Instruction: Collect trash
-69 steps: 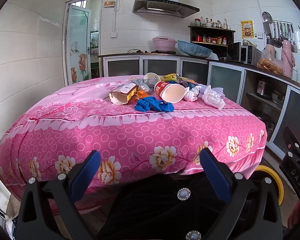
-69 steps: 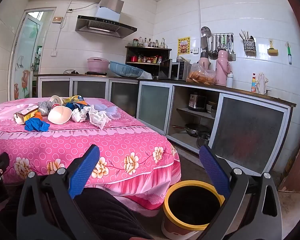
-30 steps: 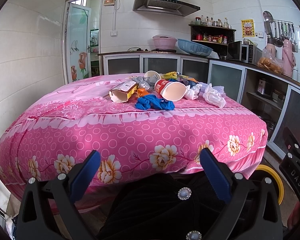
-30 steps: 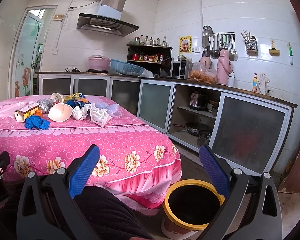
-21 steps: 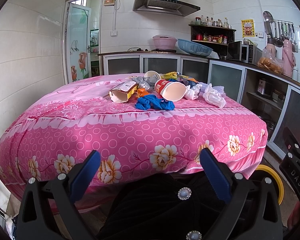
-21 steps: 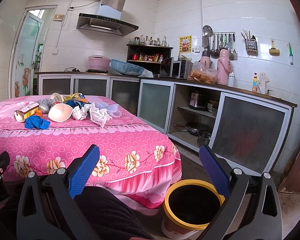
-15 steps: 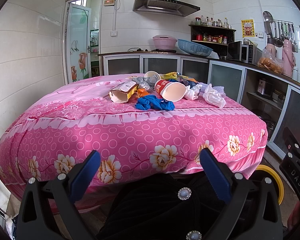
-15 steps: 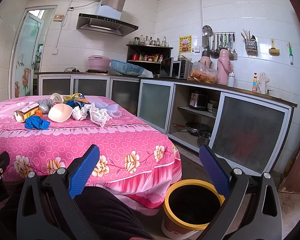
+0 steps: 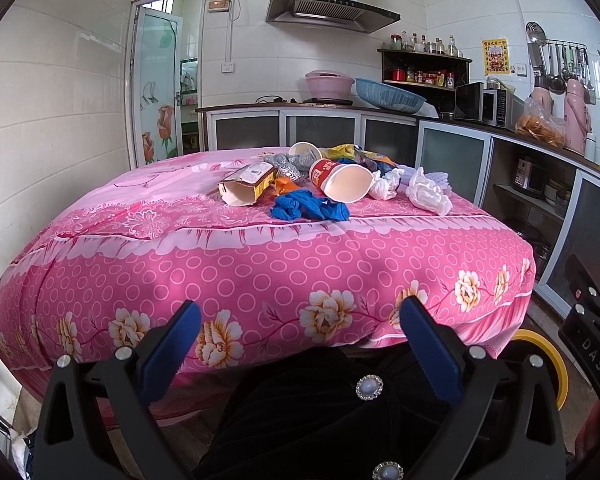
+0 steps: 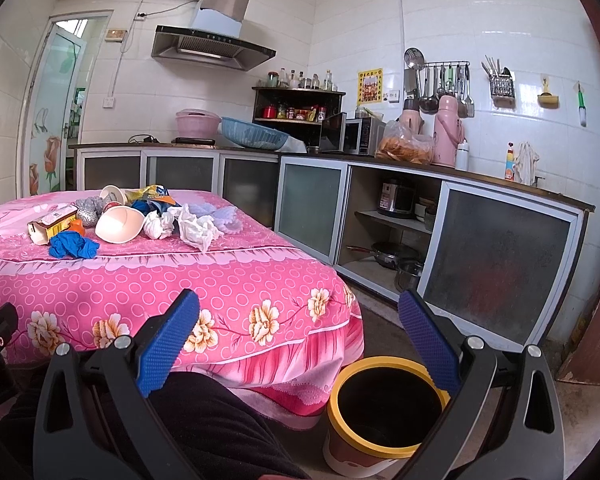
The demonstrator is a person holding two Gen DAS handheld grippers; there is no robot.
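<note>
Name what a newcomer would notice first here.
The bright pink floral tablecloth fills both views, with a heap of trash on top: a tipped red paper cup, a blue crumpled glove and white tissue wads. On the floor at the table's right end stands a yellow-rimmed bin, just below the open right gripper.

Pink tablecloth [image 9: 228, 280] with white rings and cream flowers, blue glove [image 9: 308, 209], yellow-rimmed bin [image 10: 380, 412]

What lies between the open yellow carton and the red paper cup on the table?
A crumpled orange wrapper lies between the open yellow carton and the tipped red paper cup, shown in the left wrist view.
</note>
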